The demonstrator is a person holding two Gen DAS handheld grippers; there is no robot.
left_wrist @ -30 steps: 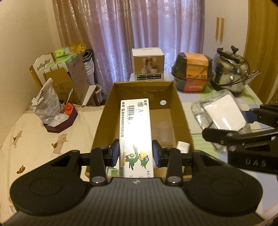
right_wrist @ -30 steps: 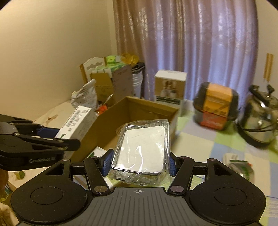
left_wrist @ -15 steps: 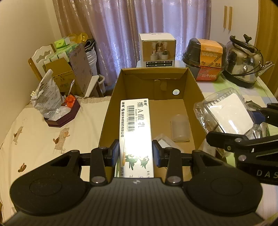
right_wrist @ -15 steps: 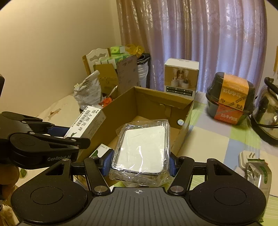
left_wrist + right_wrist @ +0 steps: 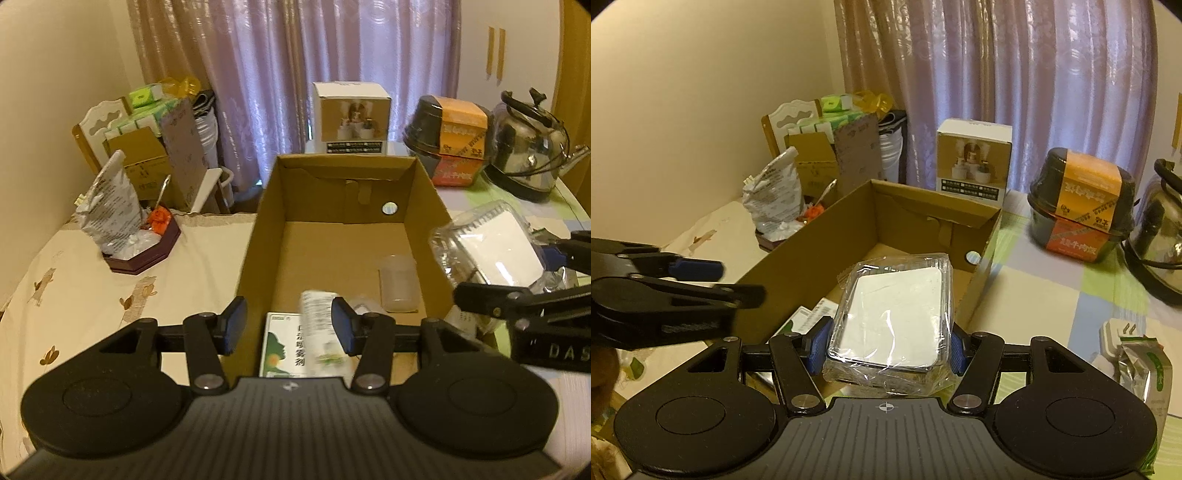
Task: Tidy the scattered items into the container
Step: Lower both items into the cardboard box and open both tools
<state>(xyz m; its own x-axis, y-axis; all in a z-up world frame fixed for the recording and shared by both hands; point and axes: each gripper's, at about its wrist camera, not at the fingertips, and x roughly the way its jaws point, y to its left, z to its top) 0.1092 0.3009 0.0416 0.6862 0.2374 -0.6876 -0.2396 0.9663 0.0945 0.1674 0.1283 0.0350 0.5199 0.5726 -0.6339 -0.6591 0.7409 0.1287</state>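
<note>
- The left hand-held gripper (image 5: pixel 288 325) hangs over the near end of the cardboard box (image 5: pixel 258 221) with its jaws spread wide and nothing between them.
- Just below those jaws a white carton with a barcode (image 5: pixel 319 332) shows as a blur inside the box, beside a green-and-white medicine box (image 5: pixel 280 350) lying flat on the box floor; whether the carton has settled I cannot tell.
- A small translucent plastic cup (image 5: pixel 399 282) also lies in the box.
- The right hand-held gripper (image 5: pixel 890 345) is clenched on a plastic-wrapped white pack (image 5: pixel 894 314), held above the box's near right edge and not yet inside.
- Left to tidy, by my reading: that pack, plus a foil sachet (image 5: pixel 1141 365) and a white plug adapter (image 5: pixel 1115 330) on the checked worktop (image 5: pixel 1034 288) to the right.
- So the task looks past halfway, with several items boxed and a few outstanding.
</note>
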